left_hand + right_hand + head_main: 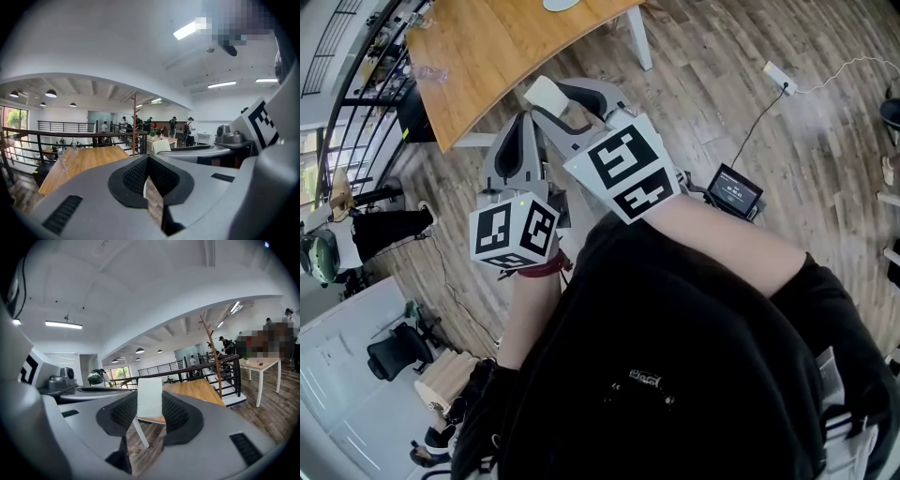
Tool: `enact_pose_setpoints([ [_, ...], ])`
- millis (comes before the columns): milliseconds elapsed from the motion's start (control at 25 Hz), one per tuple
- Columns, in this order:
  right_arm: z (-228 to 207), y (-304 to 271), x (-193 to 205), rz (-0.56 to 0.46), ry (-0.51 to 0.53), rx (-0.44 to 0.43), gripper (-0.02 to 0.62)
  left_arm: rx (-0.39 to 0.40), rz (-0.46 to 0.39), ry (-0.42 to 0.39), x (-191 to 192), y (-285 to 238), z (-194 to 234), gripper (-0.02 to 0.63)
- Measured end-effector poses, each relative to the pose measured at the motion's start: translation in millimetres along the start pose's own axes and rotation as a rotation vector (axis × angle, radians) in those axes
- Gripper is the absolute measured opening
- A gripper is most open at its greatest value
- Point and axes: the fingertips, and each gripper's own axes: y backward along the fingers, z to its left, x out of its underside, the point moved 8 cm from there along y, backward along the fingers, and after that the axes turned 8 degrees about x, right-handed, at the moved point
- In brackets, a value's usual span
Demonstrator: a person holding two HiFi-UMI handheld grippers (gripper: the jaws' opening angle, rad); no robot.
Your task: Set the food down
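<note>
White block (150,397) clamped in right gripper (150,412). Both grippers point roughly level, toward 11 o'clock in head view. Left gripper (147,164) closed, empty.

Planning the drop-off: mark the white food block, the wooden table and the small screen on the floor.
white food block (150,397), right gripper view, middle of its front face.
wooden table (506,47), head view, bare part of its top.
small screen (734,190), head view, its dark display.

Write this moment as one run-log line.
right gripper: fingers shut on food | left gripper: shut, empty | table: ahead | food not yet set down
</note>
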Motion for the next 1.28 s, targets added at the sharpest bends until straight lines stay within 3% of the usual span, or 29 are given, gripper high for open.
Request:
enact_pose_setpoints([
  [600, -10, -28, 1, 0.011, 0.013, 0.055, 0.167, 0.049, -0.005, 0.012, 4, -26, 25, 0.003],
  [1280, -3, -159, -28, 0.012, 0.064, 0.137, 0.167, 0.106, -0.056, 0.033, -19, -85, 155, 0.003],
])
